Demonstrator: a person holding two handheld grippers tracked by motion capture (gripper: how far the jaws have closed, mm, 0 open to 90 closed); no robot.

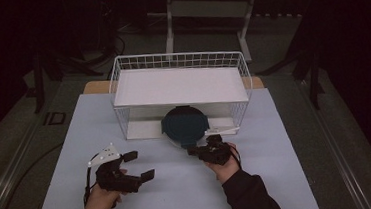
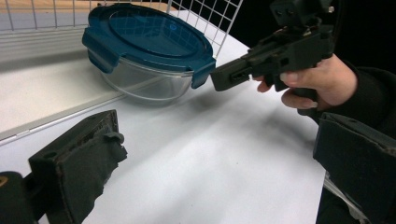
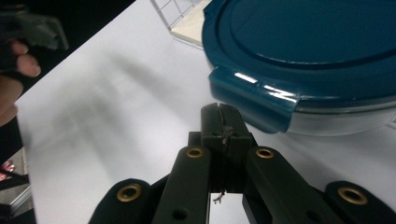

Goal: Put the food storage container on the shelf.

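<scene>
Black jaws of the right gripper point(image 3: 223, 122) rise from the bottom of the right gripper view, pressed flat together with nothing between them. Their tips sit just below the nearest clip tab of the container point(image 3: 308, 60), close to it; whether they touch it cannot be told from that view.

Seen in the left gripper view, the same right gripper point(image 2: 224, 78) comes in from the upper right of the frame, held in a hand point(image 2: 317, 81), and its closed tip meets the side tab of the container's blue lid point(image 2: 144, 35). The container is a round clear bowl under that dark blue clip-on lid. It sits at the upper left of that frame, partly on the white board point(image 2: 42, 88) under the wire basket point(image 2: 205, 18) and partly over the table point(image 2: 201, 158).

From the high view, the container point(image 1: 185, 123) lies at the centre of the frame, at the front opening of the white wire basket point(image 1: 121, 79), beneath its flat white top. The right gripper point(image 1: 203, 151) sits just below it in the frame.

At the lower left of the high view, the left gripper point(image 1: 139, 165) has its jaws spread wide and holds nothing. It hangs over the bare pale blue table point(image 1: 279, 177), well apart from the container. In its own view, the two padded jaws stand at the lower left and lower right corners.
</scene>
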